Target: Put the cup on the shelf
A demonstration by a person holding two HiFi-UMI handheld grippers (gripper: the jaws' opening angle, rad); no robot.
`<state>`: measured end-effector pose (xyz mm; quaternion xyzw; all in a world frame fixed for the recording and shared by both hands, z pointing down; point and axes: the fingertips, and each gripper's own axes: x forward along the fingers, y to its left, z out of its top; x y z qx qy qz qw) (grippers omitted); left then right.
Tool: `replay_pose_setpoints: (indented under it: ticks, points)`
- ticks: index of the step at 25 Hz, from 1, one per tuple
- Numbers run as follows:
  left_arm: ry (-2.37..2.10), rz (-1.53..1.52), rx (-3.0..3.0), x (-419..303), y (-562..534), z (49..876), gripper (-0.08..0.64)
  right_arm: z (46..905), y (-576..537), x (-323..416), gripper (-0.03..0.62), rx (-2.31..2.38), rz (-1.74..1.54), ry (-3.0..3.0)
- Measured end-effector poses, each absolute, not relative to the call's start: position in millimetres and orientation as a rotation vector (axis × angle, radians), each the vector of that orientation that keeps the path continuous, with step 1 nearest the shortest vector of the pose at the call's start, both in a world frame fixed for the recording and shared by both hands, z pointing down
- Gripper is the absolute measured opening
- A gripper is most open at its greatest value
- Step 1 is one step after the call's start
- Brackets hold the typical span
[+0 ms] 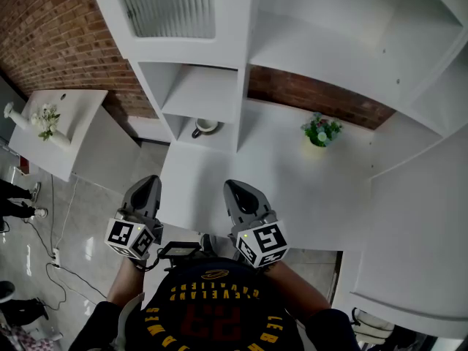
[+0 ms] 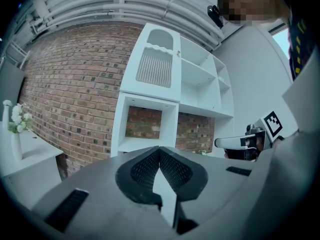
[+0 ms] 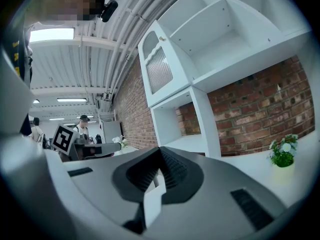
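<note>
Closest to the lens, a dark shirt (image 1: 212,316) with yellow lettering is seen at the bottom of the head view. Just beyond it two grippers are held side by side over a white counter (image 1: 292,196), each carrying its marker cube. Both are pointed level toward a white shelf unit (image 1: 212,86). The left gripper (image 2: 159,150) is clenched, its ribbed black pads met at the tips with nothing caught between them. The right gripper (image 3: 160,152) is likewise clenched and empty. The cup (image 1: 205,126) is found upright in the lowest open compartment of the shelf unit's left column, its handle turned to the left in the head view, well apart from both grippers. Another open compartment is stacked above it, and over that a door with a ribbed panel (image 1: 172,6) is fitted. A small potted plant (image 1: 320,131) is set on the counter to the right of the cup, near a red brick wall (image 1: 322,97). Off to the left, a white side table (image 1: 80,123) is seen, with a vase of white flowers (image 1: 40,123) placed on it.
</note>
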<state>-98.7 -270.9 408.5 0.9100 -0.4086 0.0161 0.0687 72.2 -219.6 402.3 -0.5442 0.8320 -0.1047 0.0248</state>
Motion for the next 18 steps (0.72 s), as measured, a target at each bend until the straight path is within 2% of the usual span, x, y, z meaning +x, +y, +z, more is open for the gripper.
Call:
replay_pose_setpoints:
  ticks: [18]
  points:
    - [-1.199, 0.044, 2.756, -101.6, -278.8, 412.7, 0.003, 406.0, -225.2, 66.9, 0.006, -1.708, -0.336, 2.566]
